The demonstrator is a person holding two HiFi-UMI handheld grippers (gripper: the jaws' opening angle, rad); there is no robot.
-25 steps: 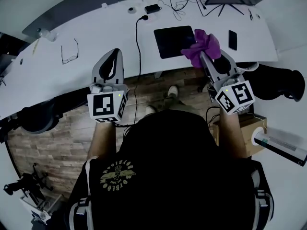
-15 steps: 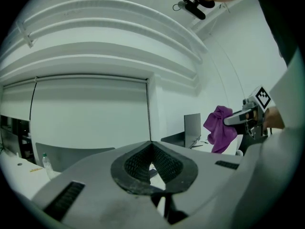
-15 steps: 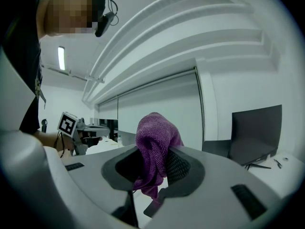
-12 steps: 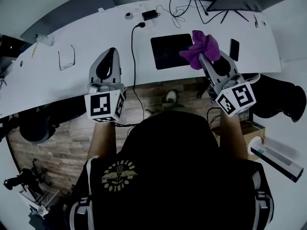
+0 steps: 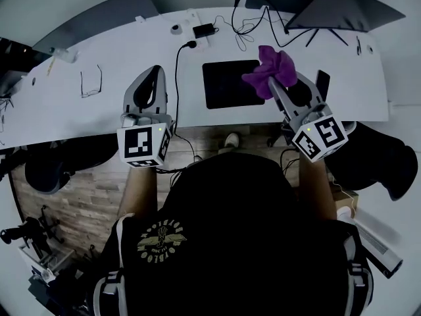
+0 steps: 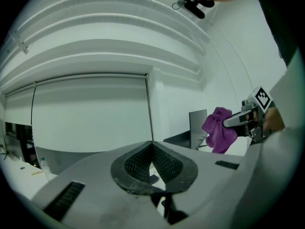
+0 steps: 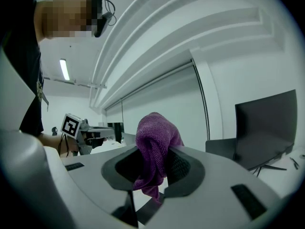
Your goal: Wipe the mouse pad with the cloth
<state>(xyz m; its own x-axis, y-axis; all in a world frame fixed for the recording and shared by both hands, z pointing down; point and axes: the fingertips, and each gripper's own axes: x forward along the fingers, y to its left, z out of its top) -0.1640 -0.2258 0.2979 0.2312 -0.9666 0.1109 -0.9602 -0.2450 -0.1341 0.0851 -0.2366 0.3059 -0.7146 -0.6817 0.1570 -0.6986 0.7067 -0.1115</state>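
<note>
White desk [image 5: 79, 110], mouse pad [image 5: 227, 84] near front edge — right claw [image 5: 272, 79] pinching cloth [image 5: 266, 63]

Fuzzy terry cloth [image 5: 270, 68], matt blk mouse pad [image 5: 227, 84].

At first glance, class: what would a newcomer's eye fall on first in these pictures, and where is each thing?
The bright purple cloth, bunched in the right gripper's shut jaws, stands out most. Just left of it in the head view lies the black mouse pad on the white desk. The left gripper, shut and empty, hangs over the desk's near edge.
</note>
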